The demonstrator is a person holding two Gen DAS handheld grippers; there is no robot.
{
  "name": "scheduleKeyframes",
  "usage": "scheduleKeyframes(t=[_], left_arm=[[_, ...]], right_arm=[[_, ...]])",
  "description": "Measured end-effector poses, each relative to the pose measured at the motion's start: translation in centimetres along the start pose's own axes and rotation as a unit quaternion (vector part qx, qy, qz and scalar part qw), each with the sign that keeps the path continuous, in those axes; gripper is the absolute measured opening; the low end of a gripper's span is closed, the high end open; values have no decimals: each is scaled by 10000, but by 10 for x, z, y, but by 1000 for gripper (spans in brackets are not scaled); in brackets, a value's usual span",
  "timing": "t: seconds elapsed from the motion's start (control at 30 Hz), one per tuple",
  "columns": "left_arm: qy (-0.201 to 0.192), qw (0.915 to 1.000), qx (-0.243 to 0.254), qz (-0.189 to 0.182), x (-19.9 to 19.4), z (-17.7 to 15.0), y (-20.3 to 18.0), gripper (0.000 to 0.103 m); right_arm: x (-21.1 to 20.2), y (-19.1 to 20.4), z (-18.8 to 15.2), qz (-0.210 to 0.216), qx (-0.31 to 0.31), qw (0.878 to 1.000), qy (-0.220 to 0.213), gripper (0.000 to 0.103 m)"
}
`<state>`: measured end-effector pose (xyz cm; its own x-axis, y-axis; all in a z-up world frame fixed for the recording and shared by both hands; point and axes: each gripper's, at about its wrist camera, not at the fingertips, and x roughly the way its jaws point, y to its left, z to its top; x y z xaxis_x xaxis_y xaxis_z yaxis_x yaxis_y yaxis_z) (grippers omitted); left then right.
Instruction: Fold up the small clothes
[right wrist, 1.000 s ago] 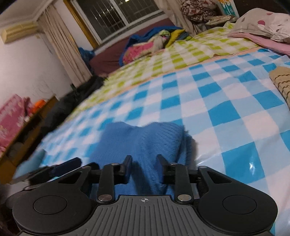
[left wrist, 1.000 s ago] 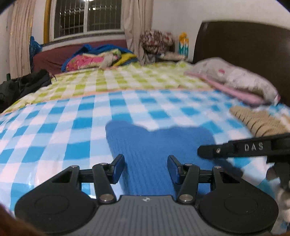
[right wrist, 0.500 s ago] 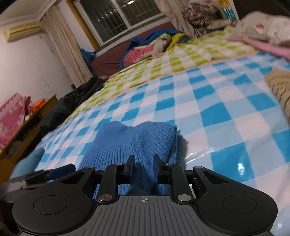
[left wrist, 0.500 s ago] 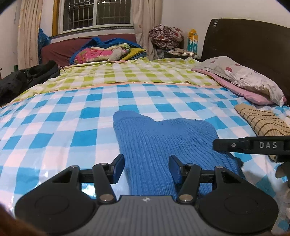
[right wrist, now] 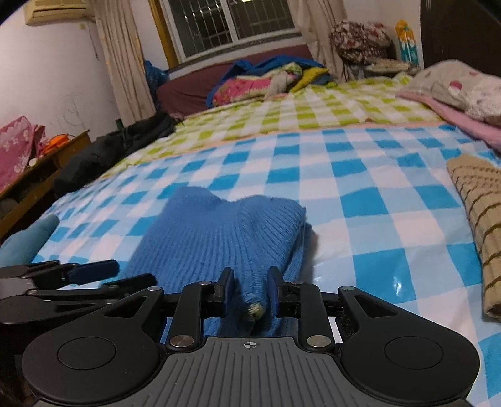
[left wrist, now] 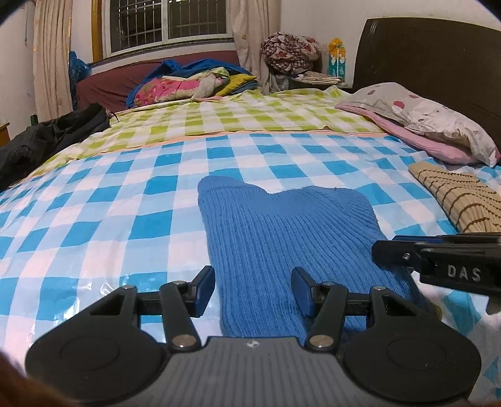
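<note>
On the bed's blue-and-white checked sheet lies a blue ribbed knit garment, small, folded flat, its far edge toward the window. In the right wrist view the same garment sits mid-frame, doubled over along its right side.

Left gripper: jaws apart, wide gap, near end of the garment passes between them; pads don't press on it. The left finger sits over the sheet just beside the garment edge, the right finger over the knit.

Right gripper: jaws have just been opening, narrow gap. A bunched ridge of the blue knit with a frayed pale tip sits between the pads. Pads look just clear of it on both sides, so not clamped, though contact is hard to rule out. In the left wrist view the right gripper enters from the right edge as a black arm marked DAS, fingertips at the garment's right border.

The left gripper also shows in the right wrist view at lower left, blue-padded finger just beside the garment's left edge.

Around: tan striped knit piece on the sheet to the right, well apart from the blue one. Green checked sheet farther back. Pillow on a pink cloth at the dark headboard. Heap of colourful bedding under the window, dark clothes at the left edge.
</note>
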<state>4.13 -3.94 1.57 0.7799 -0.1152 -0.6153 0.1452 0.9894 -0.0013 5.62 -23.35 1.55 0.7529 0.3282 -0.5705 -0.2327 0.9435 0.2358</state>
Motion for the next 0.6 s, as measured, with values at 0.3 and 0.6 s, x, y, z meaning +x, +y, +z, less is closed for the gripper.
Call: scheduleKeyframes(t=[0.3,0.6], left_arm=[[79,10000,27,-24,-5,-7,-2,60],[233,9997,57,-12,-5,-15,-5,60]], right_arm=[[-8,8,-16,-275,-140,9995,111,24],[-1,9,-23,-440,-357,9982,195,24]])
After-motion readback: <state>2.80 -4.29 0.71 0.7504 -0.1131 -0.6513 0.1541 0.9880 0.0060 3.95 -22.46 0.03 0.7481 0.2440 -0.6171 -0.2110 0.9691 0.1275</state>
